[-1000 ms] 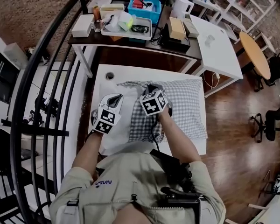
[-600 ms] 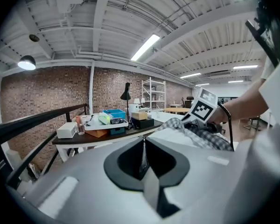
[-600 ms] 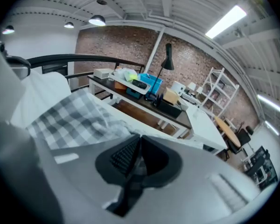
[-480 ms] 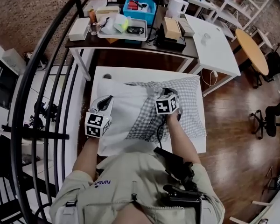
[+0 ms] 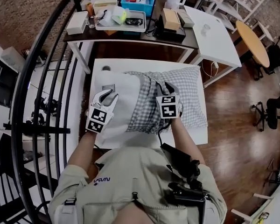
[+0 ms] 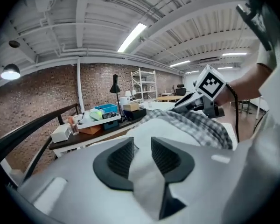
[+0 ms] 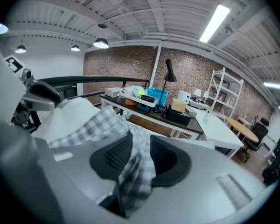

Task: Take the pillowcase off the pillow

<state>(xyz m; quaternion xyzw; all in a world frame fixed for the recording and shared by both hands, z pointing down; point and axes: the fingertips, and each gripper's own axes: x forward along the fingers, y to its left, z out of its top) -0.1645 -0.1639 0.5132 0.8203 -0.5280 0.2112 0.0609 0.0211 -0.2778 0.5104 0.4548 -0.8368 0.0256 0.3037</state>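
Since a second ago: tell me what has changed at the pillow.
The right hand-held gripper drew the checked pillowcase rightward, baring more of the white pillow; the left hand-held gripper stayed at the pillow's left end. Both sets of jaws have just been opening, checked cloth between the right's, white fabric between the left's. The pillow stays on the table, partly covered.

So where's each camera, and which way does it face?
Head view: on the person's head, facing down at table, pillow, pillowcase; arms, left claw, right claw show.
Left gripper view: on left claw, facing the desk; pillow between jaws that just opened; right arm shows.
Right gripper view: on right claw, facing the desk; pillowcase between jaws that just opened.
All three share the desk.
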